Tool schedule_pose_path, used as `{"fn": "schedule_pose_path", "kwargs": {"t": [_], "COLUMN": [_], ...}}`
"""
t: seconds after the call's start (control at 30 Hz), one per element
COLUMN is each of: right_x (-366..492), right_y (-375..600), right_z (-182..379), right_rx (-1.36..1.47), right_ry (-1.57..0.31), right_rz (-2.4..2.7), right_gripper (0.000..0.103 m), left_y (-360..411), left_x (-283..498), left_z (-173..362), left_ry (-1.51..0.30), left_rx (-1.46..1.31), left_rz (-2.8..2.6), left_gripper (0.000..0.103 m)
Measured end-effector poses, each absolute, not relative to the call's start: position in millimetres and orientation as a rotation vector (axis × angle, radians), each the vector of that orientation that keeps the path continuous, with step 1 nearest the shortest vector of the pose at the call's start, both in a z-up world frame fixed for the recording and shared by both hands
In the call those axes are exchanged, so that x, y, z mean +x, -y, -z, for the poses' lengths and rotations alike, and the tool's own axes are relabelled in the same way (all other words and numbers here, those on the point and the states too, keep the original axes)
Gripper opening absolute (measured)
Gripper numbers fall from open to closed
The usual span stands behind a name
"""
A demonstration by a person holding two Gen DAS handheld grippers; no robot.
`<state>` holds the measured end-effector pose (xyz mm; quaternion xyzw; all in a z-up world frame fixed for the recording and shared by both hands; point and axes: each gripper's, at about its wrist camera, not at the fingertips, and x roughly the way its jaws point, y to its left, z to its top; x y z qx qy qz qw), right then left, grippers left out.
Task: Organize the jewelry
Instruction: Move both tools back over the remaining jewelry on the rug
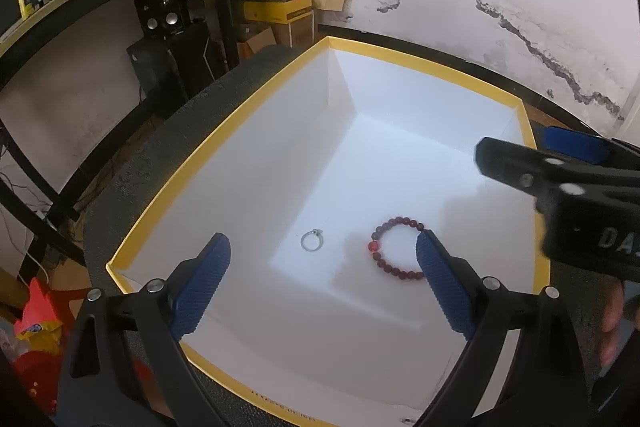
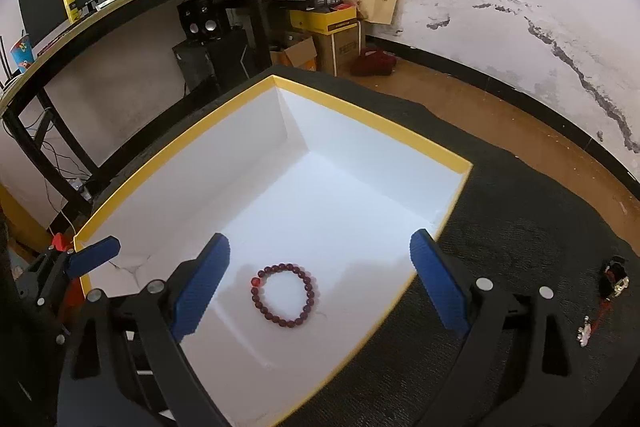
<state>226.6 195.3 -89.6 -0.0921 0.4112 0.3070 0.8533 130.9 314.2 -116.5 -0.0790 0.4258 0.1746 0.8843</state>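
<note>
Both tools are hanging over the shallow white cardboard box with the yellow rim (image 1: 224, 131), which is sitting on a dark, coarse-woven cloth (image 2: 520, 227). The left hand-held gripper (image 1: 323, 263) is standing released, its blue ribbed pads spread wide with nothing between them but the box floor. The right hand-held gripper (image 2: 320, 259) is likewise spread wide and holding nothing.

Two pieces are lying loose on the white floor of the box: a small silver ring with a tiny stone setting (image 1: 311, 240), and beside it, clear of it, a bracelet of dark red round beads with one brighter red bead (image 2: 285, 295). Out on the cloth, well apart from the box, a red-corded trinket with small metal charms (image 2: 600, 303) is waiting — apparently still to be brought in.

By my judgement that trinket is going to be light and limp, so pinching a firm charm or the knot looks safer than the cord. The bracelet is probably stretchy and floppy — best taken across a few beads. The ring is hard, slick and thin, likely to slip from the pads.
</note>
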Motion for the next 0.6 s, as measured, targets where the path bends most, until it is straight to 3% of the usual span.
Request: {"fn": "schedule_pose_path", "kwargs": {"t": [0.27, 0.6], "right_x": [196.0, 163.6], "right_y": [-121.6, 94.2], "right_z": [64.1, 90.5], "right_rx": [-0.169, -0.080], "right_ry": [-0.823, -0.812], "right_rz": [-0.610, -0.298], "right_gripper": [0.092, 0.093], "left_y": [-297.8, -219.8], "left_x": [119.3, 112.1], "left_z": [104.2, 81.0], "left_ry": [-0.824, -0.721], "left_rx": [-0.104, -0.026], "left_rz": [-0.340, -0.176], "left_gripper": [0.095, 0.096]}}
